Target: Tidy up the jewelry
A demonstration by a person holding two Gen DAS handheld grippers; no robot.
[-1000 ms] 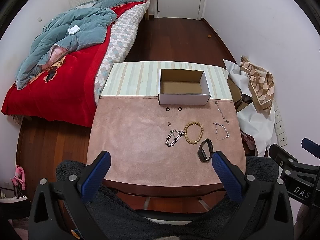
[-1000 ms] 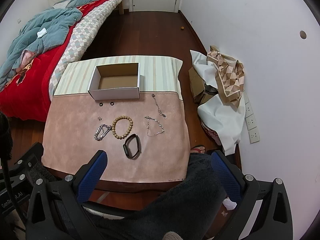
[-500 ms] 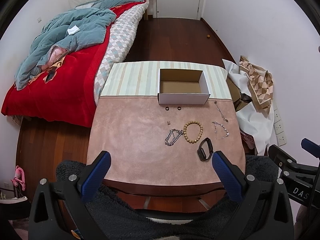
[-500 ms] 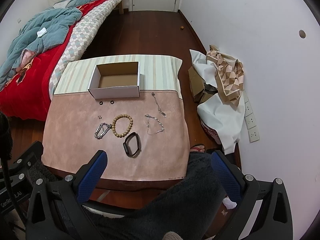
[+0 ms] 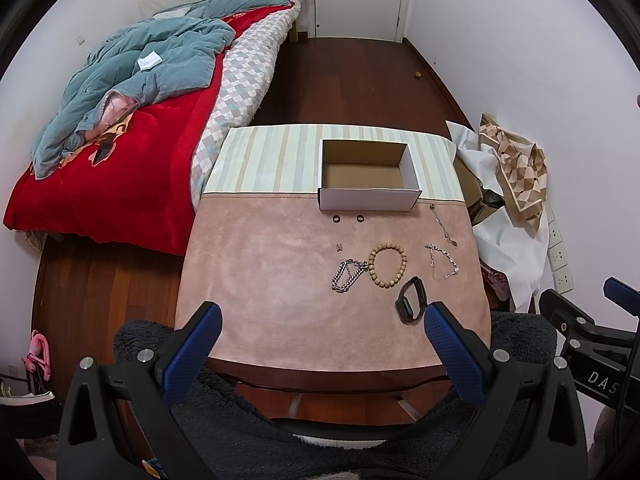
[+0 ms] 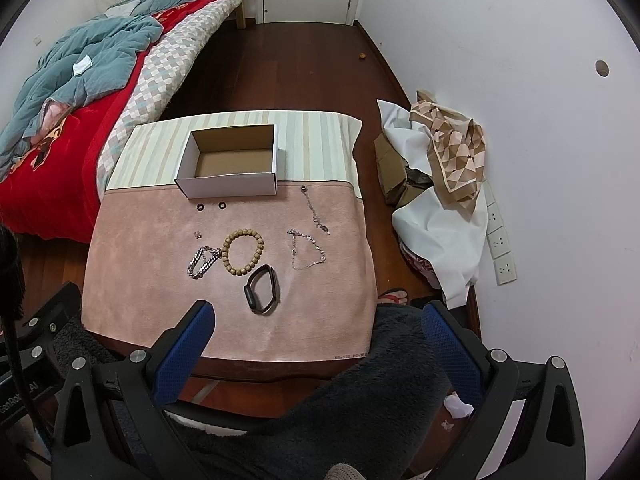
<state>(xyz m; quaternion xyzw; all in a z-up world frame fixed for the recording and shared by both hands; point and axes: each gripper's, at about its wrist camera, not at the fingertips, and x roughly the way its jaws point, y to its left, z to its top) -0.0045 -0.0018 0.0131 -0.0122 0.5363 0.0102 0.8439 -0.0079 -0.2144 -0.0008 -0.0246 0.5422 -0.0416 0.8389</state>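
An open, empty white cardboard box (image 5: 368, 180) (image 6: 230, 168) stands at the back of the table on the striped cloth. In front of it on the pink mat lie two small black rings (image 5: 348, 219), a tiny stud (image 5: 339, 247), a silver chain bracelet (image 5: 347, 276) (image 6: 202, 261), a wooden bead bracelet (image 5: 387, 266) (image 6: 243, 252), a black band (image 5: 411, 300) (image 6: 262, 289), a thin silver bracelet (image 5: 442, 262) (image 6: 306, 249) and a thin chain (image 5: 442, 224) (image 6: 314, 210). My left gripper (image 5: 320, 340) and right gripper (image 6: 320, 338) are open and empty, held above the table's near edge.
A bed (image 5: 120, 140) with a red blanket and teal quilt stands left of the table. Cloth and cardboard boxes (image 6: 436, 184) are piled against the right wall. Dark wooden floor lies behind. A dark fleece sleeve (image 6: 360, 400) fills the foreground.
Both views have shifted very slightly; the jewelry and the box have not moved. Both grippers stay open.
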